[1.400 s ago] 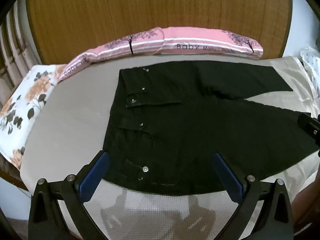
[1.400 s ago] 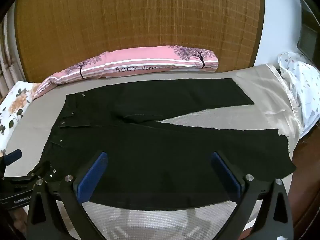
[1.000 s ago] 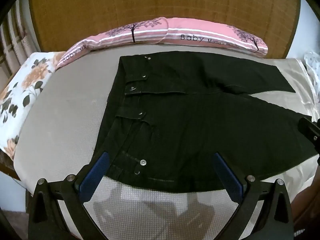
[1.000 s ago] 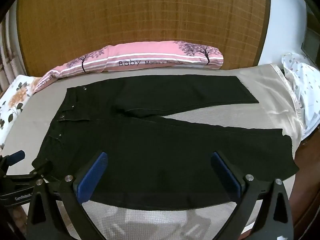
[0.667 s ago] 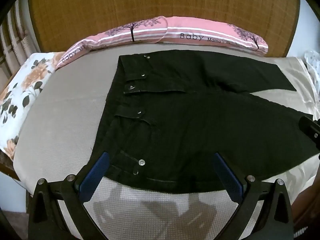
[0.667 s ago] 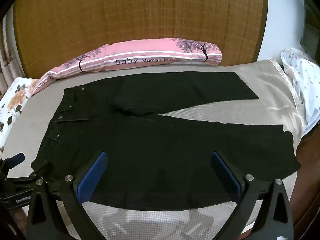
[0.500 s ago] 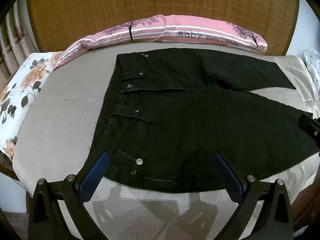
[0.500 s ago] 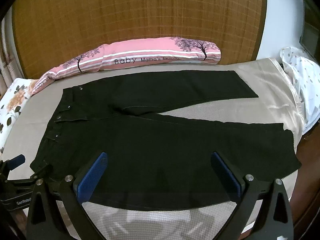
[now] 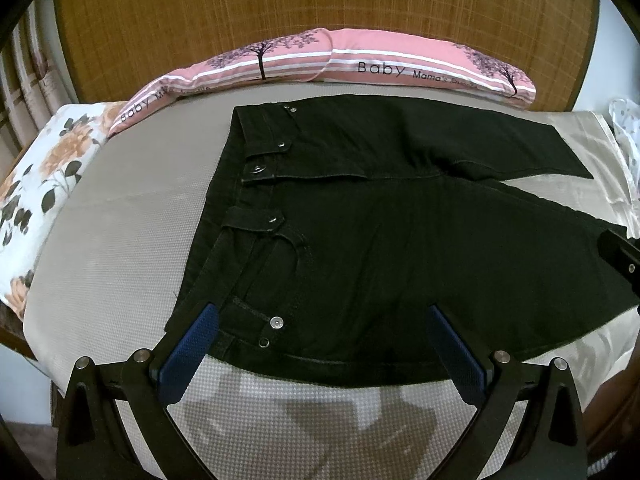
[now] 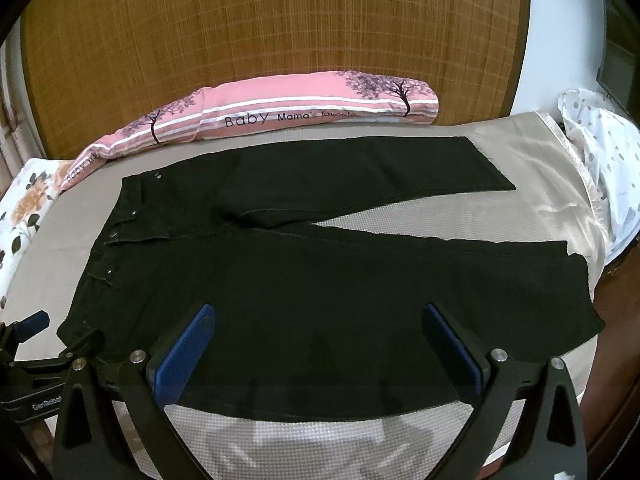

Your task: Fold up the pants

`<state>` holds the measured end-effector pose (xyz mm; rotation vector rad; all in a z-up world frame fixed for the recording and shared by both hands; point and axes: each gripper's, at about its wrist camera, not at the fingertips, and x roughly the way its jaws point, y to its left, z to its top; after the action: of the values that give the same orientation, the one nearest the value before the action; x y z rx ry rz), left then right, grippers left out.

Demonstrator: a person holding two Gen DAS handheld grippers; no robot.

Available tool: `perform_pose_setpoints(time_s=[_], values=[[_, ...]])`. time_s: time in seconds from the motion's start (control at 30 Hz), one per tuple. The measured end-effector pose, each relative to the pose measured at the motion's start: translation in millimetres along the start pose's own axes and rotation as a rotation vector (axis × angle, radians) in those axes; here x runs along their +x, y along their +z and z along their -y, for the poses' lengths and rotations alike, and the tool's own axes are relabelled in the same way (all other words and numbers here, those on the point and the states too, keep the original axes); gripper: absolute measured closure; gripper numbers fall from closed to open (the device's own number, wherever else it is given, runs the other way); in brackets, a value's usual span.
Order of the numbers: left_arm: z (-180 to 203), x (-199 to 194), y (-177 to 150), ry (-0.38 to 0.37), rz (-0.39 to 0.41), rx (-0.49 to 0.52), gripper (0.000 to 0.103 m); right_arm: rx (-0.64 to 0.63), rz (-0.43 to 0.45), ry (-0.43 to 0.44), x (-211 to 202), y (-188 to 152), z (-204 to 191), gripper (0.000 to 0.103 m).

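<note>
Black pants (image 9: 380,232) (image 10: 320,280) lie flat on the bed, waistband to the left, both legs spread out to the right with a gap between them. My left gripper (image 9: 320,320) hovers open over the near waist corner, its blue pads (image 9: 188,348) wide apart and empty. My right gripper (image 10: 316,320) stands open over the near leg, nothing between its pads (image 10: 452,344). The left gripper's body (image 10: 24,344) also shows at the lower left of the right wrist view.
A grey mattress cover (image 9: 120,220) carries the pants. A pink "Baby" bolster pillow (image 9: 320,56) (image 10: 280,108) lies along the woven headboard (image 10: 280,32). A floral pillow (image 9: 36,176) sits left; spotted white fabric (image 10: 600,152) lies right.
Both grippers have drifted slightly forward and downward over the pants; the garment itself has not moved. Both stay open.
</note>
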<state>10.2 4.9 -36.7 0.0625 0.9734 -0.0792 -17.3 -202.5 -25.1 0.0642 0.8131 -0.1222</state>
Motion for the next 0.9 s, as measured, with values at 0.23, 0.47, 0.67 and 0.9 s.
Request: perform_pose_setpoints(time_s=[0.23,0.47,0.67,0.9], values=[[-1.7,1.5,-0.5,0.001,0.004,-0.006,0.001,0.006,0.003,-0.003,-0.1,0.3,1.4,0.001],[-1.1,2.4,-0.4,0.001,0.004,-0.007,0.001,0.005,0.005,-0.002,-0.1,-0.2,1.1,0.001],[-1.4,2.6,-0.3,0.001,0.005,-0.006,0.001,0.006,0.006,-0.001,-0.6,-0.6,2.0,0.001],[-1.3,2.7,-0.6,0.002,0.004,-0.005,0.001,0.007,0.006,-0.003,-0.9,-0.1,2.6,0.001]])
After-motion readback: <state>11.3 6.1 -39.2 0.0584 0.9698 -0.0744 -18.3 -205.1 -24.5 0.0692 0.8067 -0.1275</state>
